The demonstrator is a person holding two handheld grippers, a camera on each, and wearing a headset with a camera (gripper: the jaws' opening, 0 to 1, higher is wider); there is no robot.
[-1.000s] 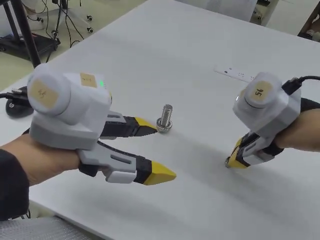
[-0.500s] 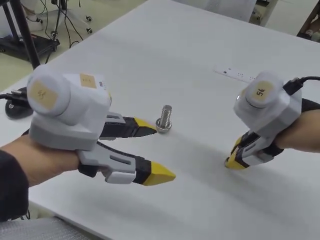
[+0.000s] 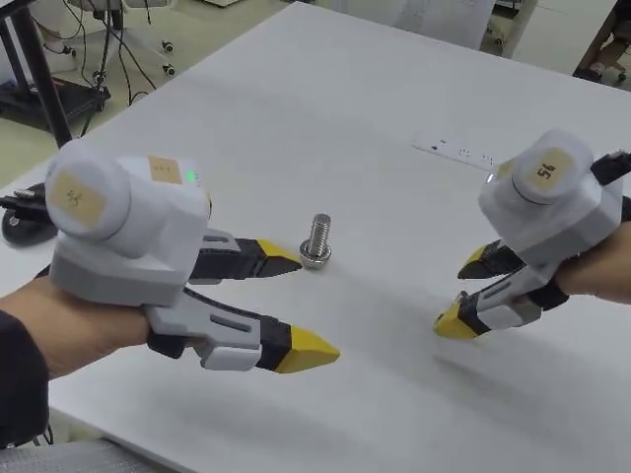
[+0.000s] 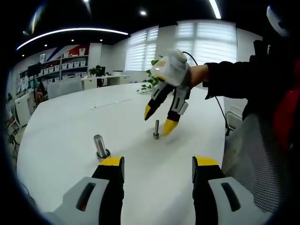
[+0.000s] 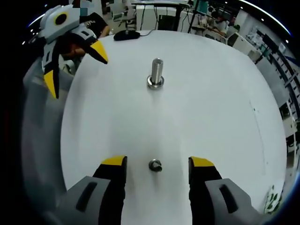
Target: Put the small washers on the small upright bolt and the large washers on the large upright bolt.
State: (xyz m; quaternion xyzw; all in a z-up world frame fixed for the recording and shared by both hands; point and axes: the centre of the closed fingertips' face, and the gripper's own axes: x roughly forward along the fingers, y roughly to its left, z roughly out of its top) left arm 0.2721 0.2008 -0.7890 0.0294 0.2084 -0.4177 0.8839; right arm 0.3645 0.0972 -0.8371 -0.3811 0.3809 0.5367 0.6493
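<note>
The large upright bolt (image 3: 317,240) stands mid-table with a washer around its base (image 5: 155,83). My left gripper (image 3: 298,303) is open and holds nothing, its upper fingertip just left of that bolt (image 4: 100,146). The small upright bolt (image 4: 156,130) stands between the spread fingers of my right gripper (image 4: 158,121). From above, the small bolt (image 5: 155,165) shows as a small metal ring midway between the right gripper's (image 5: 157,162) open jaws, with neither jaw touching it. In the head view my right gripper (image 3: 459,294) points down at the table.
A white strip (image 3: 455,150) lies on the white table (image 3: 375,108) beyond the right gripper. A black object (image 3: 20,212) sits off the table's left edge. The near table edge runs under my left hand. My left gripper (image 5: 75,68) shows up in the right gripper view at upper left.
My right gripper's jaws, shut together at the table a second ago, have opened and lifted slightly. The left gripper has barely moved; the head camera shifted a little.
</note>
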